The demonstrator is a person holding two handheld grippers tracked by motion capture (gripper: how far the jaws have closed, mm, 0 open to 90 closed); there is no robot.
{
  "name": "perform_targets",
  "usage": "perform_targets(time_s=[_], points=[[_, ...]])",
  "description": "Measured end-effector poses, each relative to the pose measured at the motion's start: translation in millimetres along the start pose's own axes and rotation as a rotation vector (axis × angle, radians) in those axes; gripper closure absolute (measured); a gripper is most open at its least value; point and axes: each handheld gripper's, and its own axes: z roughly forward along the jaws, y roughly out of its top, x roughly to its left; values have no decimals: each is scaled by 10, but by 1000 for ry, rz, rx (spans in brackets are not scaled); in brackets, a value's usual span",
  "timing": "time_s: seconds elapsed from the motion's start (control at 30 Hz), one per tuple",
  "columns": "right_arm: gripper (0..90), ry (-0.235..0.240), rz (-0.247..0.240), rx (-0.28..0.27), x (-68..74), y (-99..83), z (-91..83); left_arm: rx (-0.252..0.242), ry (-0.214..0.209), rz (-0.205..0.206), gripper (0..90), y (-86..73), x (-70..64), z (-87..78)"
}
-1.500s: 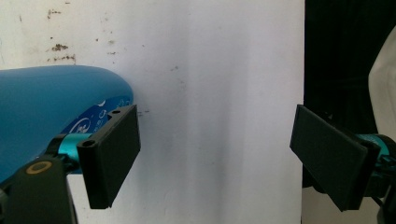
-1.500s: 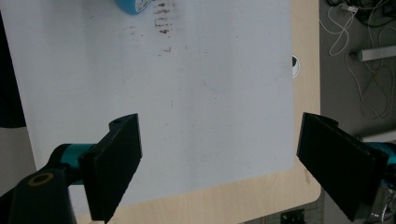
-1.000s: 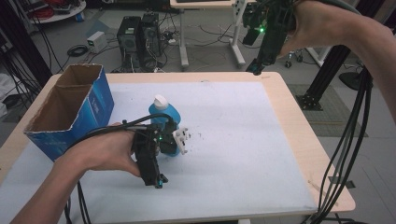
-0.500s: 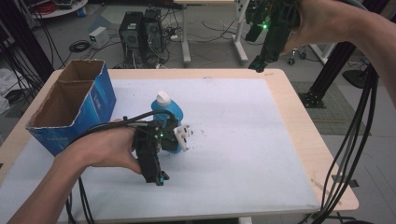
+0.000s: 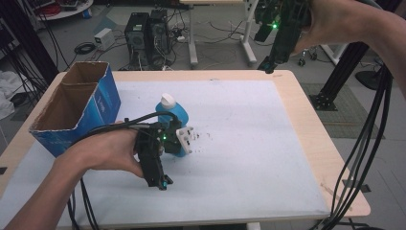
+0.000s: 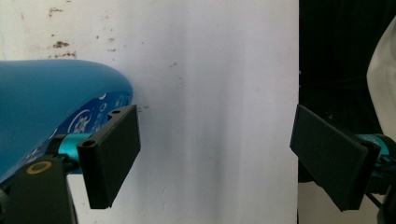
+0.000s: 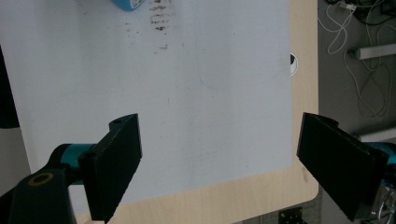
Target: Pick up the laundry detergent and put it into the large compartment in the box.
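A blue bottle point(image 5: 173, 115) with a white cap stands left of the middle of the white mat point(image 5: 239, 143). A hand holds my left gripper point(image 5: 162, 182) just in front of it, and the gripper's body touches or hides the bottle's lower part. In the left gripper view the left gripper point(image 6: 217, 140) is open; the blue bottle point(image 6: 46, 107) lies outside its left jaw and nothing is between the jaws. My right gripper point(image 5: 268, 64) is held high over the table's far right edge. It point(image 7: 219, 154) is open and empty above the mat point(image 7: 187, 93).
A cardboard box point(image 5: 72, 110) with blue sides stands open at the table's left. Dark specks point(image 5: 203, 136) mark the mat right of the bottle. The wooden table rim point(image 5: 325, 143) frames the mat. Cables hang at the right point(image 5: 368, 143).
The right gripper has drifted slightly to the right, still raised. The left hand and gripper have barely shifted beside the bottle.
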Motion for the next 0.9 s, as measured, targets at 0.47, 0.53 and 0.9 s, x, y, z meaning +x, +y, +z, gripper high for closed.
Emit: perform_targets(time_s=[0.47,0.53,0.9], points=[[132,-1,-6,5,8,-20,22,-2,36,-58,163,-263,157,-302],[132,-1,-6,7,9,-18,20,5,44,-73,163,-322,220,-364],[131,-3,-9,6,31,-1,10,32,75,-126,163,-501,566,-555]])
